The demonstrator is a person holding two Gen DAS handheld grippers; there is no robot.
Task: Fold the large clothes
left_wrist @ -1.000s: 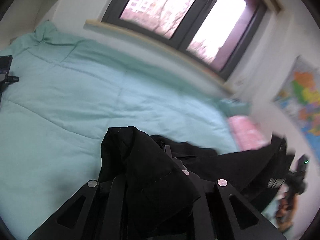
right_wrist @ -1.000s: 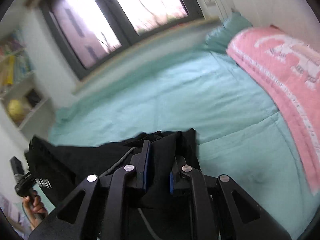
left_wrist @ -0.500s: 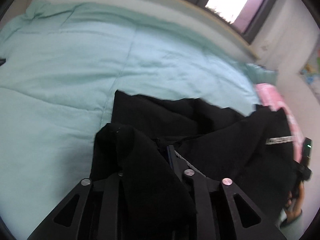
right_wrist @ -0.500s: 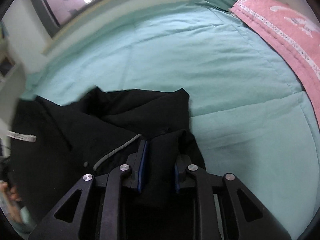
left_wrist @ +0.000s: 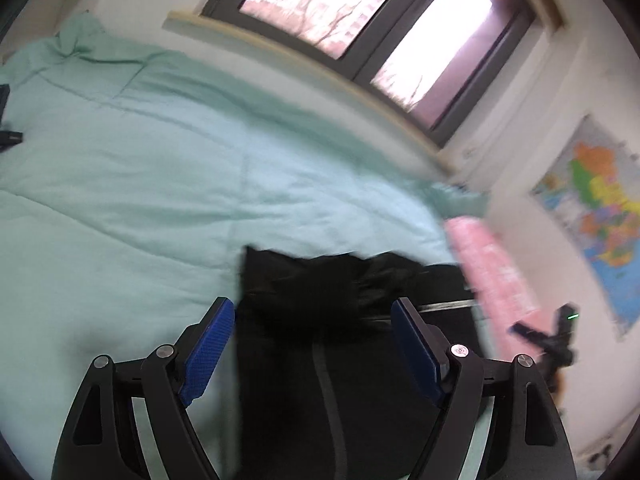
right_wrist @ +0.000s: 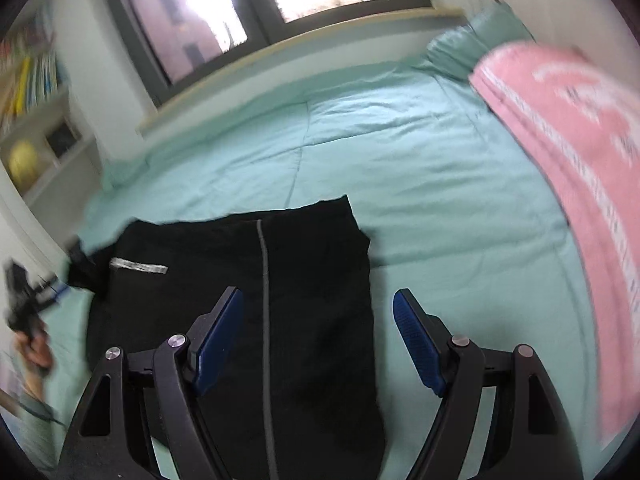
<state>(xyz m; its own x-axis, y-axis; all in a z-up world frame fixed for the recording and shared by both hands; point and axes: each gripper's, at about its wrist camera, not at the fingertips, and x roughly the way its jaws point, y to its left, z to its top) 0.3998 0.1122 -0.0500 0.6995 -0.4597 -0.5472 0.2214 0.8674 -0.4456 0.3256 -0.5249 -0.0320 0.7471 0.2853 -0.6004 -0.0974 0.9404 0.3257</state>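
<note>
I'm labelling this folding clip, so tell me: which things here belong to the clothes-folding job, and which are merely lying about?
Part of the job:
- black garment, lying on the bed
- left gripper, open
- right gripper, open
- green quilt, the folding surface

Just lying about:
- pink blanket
- wall map
- bookshelf
- window

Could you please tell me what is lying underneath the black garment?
The black garment lies on the mint-green quilt, which shows on all sides. Anything between them is covered.
</note>
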